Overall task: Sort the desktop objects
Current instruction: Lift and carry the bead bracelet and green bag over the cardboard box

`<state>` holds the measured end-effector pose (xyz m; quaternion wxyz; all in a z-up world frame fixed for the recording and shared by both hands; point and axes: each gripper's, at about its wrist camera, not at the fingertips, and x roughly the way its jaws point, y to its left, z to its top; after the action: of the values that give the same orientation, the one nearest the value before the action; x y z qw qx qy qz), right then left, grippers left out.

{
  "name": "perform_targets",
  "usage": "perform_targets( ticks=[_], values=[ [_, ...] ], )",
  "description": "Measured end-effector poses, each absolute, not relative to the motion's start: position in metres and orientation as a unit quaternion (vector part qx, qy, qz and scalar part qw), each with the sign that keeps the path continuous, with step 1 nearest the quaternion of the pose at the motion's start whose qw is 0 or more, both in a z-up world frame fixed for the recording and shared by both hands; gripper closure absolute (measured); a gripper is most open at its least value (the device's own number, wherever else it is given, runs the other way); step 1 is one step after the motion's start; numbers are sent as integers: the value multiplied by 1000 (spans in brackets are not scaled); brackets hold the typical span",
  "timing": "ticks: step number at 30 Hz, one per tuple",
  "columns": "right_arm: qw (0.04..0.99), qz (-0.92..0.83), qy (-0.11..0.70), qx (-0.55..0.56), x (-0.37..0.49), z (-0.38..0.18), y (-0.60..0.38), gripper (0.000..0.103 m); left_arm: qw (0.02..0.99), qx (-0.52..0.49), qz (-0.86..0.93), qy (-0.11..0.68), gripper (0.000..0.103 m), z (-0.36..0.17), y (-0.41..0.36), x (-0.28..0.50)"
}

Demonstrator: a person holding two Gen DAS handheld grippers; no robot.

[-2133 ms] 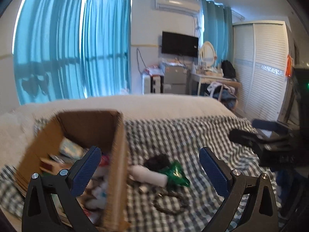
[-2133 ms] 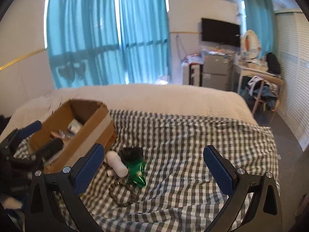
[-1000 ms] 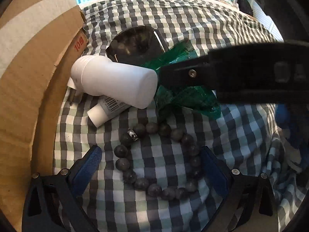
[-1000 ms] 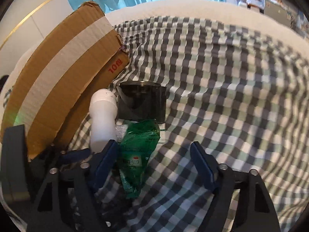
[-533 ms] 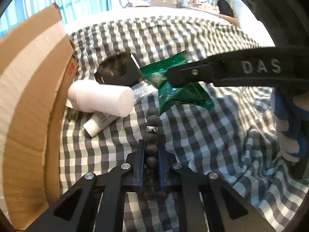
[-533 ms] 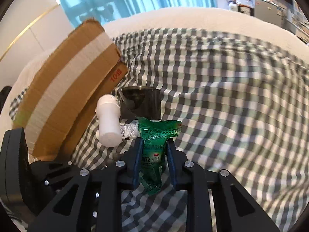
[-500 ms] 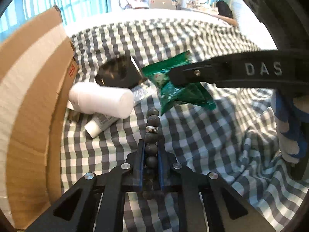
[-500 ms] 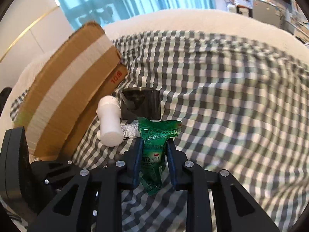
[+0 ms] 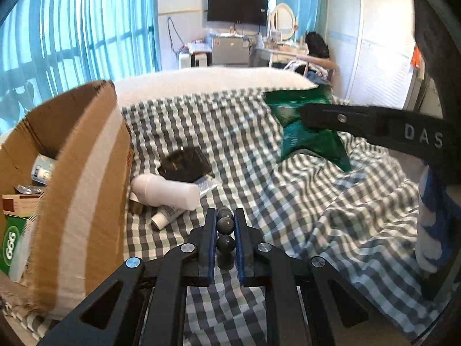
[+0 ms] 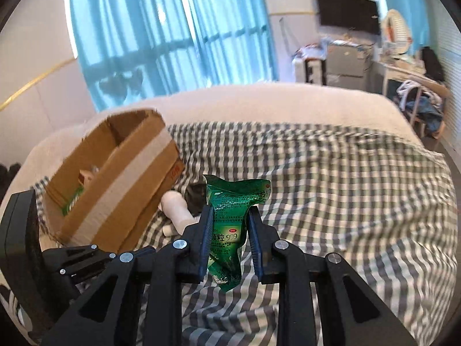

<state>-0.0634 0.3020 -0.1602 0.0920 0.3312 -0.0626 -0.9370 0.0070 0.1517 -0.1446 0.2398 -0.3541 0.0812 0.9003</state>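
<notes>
A bedroom with turquoise curtains [image 10: 161,34] across a tall window, a black wall-mounted television [image 9: 237,5] and a cluttered dresser behind; in front lies a bed spread with a grey-and-white checked cloth [image 9: 288,201].

On the cloth, at nine o'clock in the left wrist view, stands an open brown cardboard box with a pale tape stripe [image 9: 86,178], with packets and a green-and-white carton inside it. Just beside the box's near wall lies a white cylindrical plastic bottle [image 9: 167,191] on its side, a small white tube [image 9: 167,216] touching it below, and a black squat pouch-like object [image 9: 184,165] just behind at twelve o'clock from the bottle.

The left gripper [image 9: 225,225] is clenched on a string of dark grey round beads [image 9: 224,223], which is lifted off the cloth with beads stacked between the blue pads. Its jaws have just been closing, with the beads between them.

The right gripper [image 10: 230,230] grasps a crumpled green foil sachet with white printing [image 10: 230,210], held clear above the cloth; its jaws have likewise just been closing around the sachet. In the left wrist view the sachet hangs at two o'clock, pinched by the right gripper's black finger, with a blue-and-white striped sleeve [image 9: 429,230] at four o'clock.
</notes>
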Motion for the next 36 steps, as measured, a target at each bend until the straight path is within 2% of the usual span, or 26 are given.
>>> perform_targets(
  ticks=[10,25,36],
  values=[
    [27,-960,-91,264,5,-121,297,80,268,-294,915,60,92,-106,147,24],
    [-4,-983,-57,177,74,-54,246,80,264,-173,947,57,92,-29,105,66],
    [-18,-988,-41,146,95,-21,214,80,242,-133,960,36,92,1,63,66]
  ],
)
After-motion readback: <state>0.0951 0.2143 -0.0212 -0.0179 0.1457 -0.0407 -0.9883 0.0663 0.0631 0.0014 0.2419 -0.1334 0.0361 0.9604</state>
